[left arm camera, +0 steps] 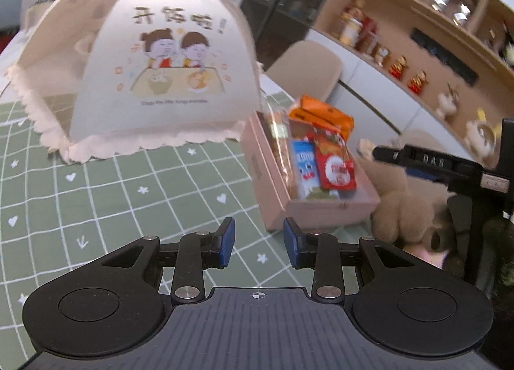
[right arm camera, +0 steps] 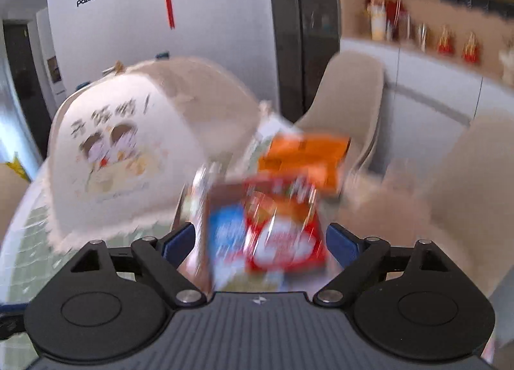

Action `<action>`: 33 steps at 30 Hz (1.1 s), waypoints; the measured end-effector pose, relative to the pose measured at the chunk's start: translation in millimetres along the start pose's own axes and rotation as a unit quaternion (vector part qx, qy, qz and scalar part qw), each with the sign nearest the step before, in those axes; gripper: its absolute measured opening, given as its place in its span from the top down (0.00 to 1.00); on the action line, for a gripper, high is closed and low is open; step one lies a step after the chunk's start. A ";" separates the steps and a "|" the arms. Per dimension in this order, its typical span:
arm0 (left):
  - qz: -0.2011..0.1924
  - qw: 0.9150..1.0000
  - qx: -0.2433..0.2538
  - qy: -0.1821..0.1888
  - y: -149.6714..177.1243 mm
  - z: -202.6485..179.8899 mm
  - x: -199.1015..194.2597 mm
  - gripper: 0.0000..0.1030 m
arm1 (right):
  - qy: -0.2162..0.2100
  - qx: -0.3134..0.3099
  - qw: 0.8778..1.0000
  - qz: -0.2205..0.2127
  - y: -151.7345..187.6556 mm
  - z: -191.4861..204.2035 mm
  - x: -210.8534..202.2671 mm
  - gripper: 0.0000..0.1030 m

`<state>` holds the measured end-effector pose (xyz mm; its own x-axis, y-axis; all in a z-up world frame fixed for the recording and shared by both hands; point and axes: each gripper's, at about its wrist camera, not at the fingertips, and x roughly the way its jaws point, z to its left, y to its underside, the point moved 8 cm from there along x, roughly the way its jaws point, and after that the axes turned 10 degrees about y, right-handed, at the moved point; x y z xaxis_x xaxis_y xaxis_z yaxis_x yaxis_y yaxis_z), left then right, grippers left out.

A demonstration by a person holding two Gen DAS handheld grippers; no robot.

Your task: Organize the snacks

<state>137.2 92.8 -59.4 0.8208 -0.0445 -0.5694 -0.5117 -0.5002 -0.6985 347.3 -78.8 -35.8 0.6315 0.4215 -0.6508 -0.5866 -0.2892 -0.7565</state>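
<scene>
red snack packet (right arm camera: 286,235) in the wooden box (right arm camera: 199,241), loose between the released right claw (right arm camera: 260,241) pads

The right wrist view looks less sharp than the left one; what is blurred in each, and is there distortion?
Right wrist view: motion blur smears the snack packets and food cover; the gripper stays sharp. Left wrist view: wooden box and cover mostly clear, shelves soft; fisheye bends the tablecloth grid.

Green white-gridded tablecloth (left arm camera: 128,193); red (left arm camera: 335,167) and orange (left arm camera: 321,114) snack packets.
</scene>
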 end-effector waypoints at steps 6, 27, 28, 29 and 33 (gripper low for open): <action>0.024 0.996 0.077 -0.032 53.4 -8.3 34.5 0.64 | 0.006 0.052 0.997 0.052 97.1 -3.1 3.7 0.13; 0.016 0.986 0.163 -0.042 103.5 -21.4 82.6 0.61 | 0.126 0.022 0.991 0.048 185.8 -3.2 -7.0 0.00; 0.014 0.987 0.157 -0.040 102.7 -20.6 83.4 0.61 | 0.123 0.020 0.991 0.047 184.4 -2.0 -4.6 0.00; 0.012 0.988 0.151 -0.038 101.9 -19.3 83.6 0.61 | 0.120 0.017 0.992 0.045 185.0 -2.1 -5.3 0.00; 0.008 0.990 0.139 -0.032 98.9 -17.3 85.5 0.61 | 0.108 0.007 0.993 0.042 185.7 -2.2 -6.8 0.00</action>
<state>161.2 24.6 -169.7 0.7994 0.0084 -0.6008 -0.5812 -0.2427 -0.7767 235.2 -137.3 -172.0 0.6736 0.2021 -0.7109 -0.6477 -0.3019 -0.6995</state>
